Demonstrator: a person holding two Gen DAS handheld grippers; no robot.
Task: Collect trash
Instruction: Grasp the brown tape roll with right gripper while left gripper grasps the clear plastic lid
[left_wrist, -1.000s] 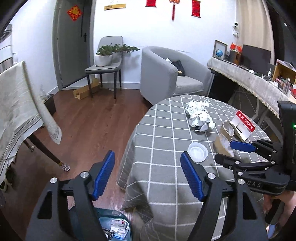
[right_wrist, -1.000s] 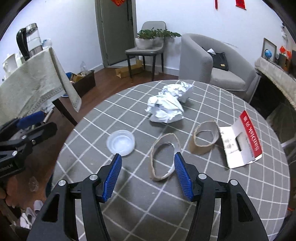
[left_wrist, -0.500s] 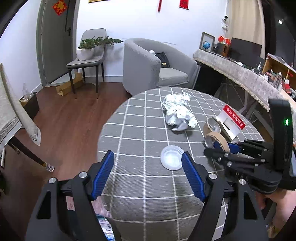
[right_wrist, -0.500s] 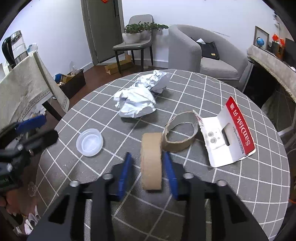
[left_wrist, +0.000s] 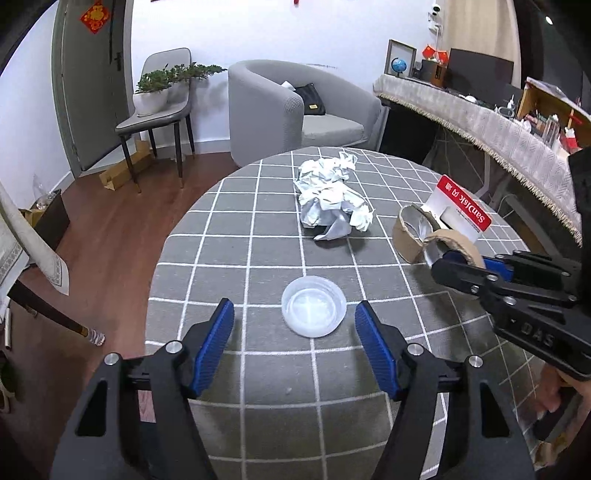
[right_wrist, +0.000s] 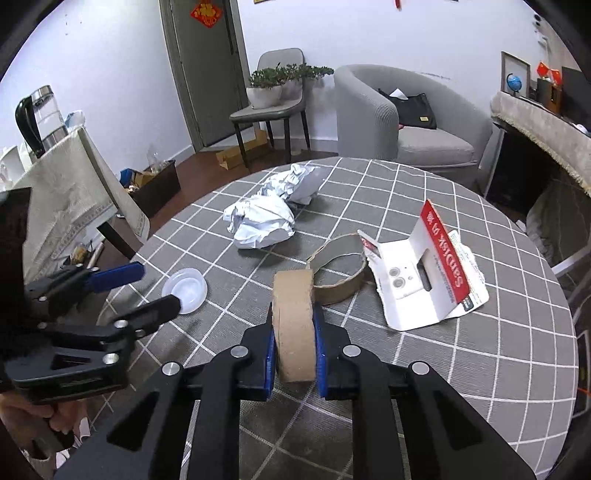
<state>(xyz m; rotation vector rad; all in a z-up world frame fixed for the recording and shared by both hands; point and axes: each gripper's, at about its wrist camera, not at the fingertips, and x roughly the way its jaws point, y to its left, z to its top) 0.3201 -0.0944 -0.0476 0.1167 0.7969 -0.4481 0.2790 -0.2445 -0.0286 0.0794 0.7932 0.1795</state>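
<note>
My right gripper (right_wrist: 295, 343) is shut on a brown cardboard tape ring (right_wrist: 294, 325), squashed flat and held upright over the round checked table (right_wrist: 480, 387). A second cardboard ring (right_wrist: 338, 288) lies just beyond it. My left gripper (left_wrist: 294, 343) is open, its jaws either side of a clear plastic lid (left_wrist: 314, 311) on the table; the lid also shows in the right wrist view (right_wrist: 186, 290). Crumpled white paper (left_wrist: 330, 199) lies further back. A torn red-and-white SanDisk card pack (right_wrist: 428, 277) lies to the right.
A grey armchair (left_wrist: 299, 114) and a chair with a potted plant (left_wrist: 159, 110) stand beyond the table. A cloth-covered table with a kettle (right_wrist: 40, 122) is at the left, a cluttered sideboard (left_wrist: 498, 129) at the right. Wooden floor (left_wrist: 110, 229) lies left of the table.
My right gripper closed on the nearer cardboard ring, squashed it flat and lifted it upright. My left gripper swung over the table and now brackets the plastic lid.
</note>
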